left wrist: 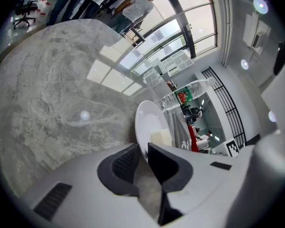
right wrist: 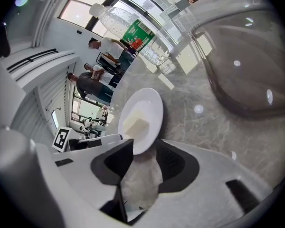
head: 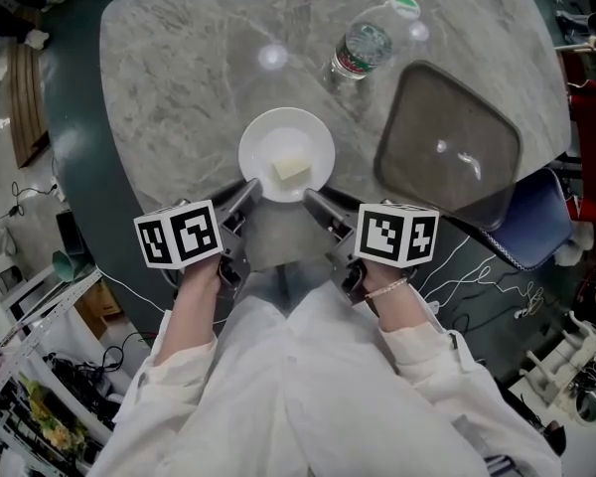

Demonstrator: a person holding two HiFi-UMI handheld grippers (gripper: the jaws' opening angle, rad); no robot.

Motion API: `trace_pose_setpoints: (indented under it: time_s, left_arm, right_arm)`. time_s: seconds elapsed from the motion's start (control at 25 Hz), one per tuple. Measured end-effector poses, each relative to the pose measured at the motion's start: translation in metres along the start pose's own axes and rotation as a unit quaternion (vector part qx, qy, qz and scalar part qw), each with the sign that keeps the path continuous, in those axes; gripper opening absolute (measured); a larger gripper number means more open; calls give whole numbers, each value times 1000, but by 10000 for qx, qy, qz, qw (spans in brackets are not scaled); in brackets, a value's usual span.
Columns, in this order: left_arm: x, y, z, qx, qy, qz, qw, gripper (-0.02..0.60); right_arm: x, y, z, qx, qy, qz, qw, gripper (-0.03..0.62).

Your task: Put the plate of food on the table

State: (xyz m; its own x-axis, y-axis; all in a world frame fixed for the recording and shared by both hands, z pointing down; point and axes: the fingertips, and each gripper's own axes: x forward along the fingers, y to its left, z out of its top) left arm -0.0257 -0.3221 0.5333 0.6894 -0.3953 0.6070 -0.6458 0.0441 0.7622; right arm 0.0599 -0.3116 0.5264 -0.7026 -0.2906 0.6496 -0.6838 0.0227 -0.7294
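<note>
A white plate (head: 278,132) with a pale yellow block of food (head: 291,170) rests on the marble table (head: 199,78), close to its near edge. My left gripper (head: 250,189) is at the plate's near-left rim. In the left gripper view its jaws (left wrist: 143,148) pinch the thin rim of the plate (left wrist: 149,122), with the food (left wrist: 161,137) just beyond. My right gripper (head: 313,200) is at the near-right rim. In the right gripper view its jaws (right wrist: 145,148) stand wide apart, with the rim of the plate (right wrist: 145,108) between them and the pads off it.
A clear water bottle (head: 363,48) with a green cap lies on the table behind the plate. A dark rectangular tray (head: 447,147) sits at the right, overhanging a blue chair (head: 536,217). Cables run on the floor. People stand far off (right wrist: 97,75).
</note>
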Motion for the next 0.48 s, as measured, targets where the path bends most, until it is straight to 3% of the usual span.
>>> trace_pose_setpoints:
  time_s: [0.28, 0.48]
  left_arm:
    - [-5, 4, -1, 161, 116, 110, 9997, 54]
    - [-8, 4, -1, 259, 134, 171, 9994, 104]
  right_arm:
    - [-2, -3, 0, 40, -112, 4, 9999, 114]
    - [-4, -5, 0, 12, -137, 19, 9999, 121]
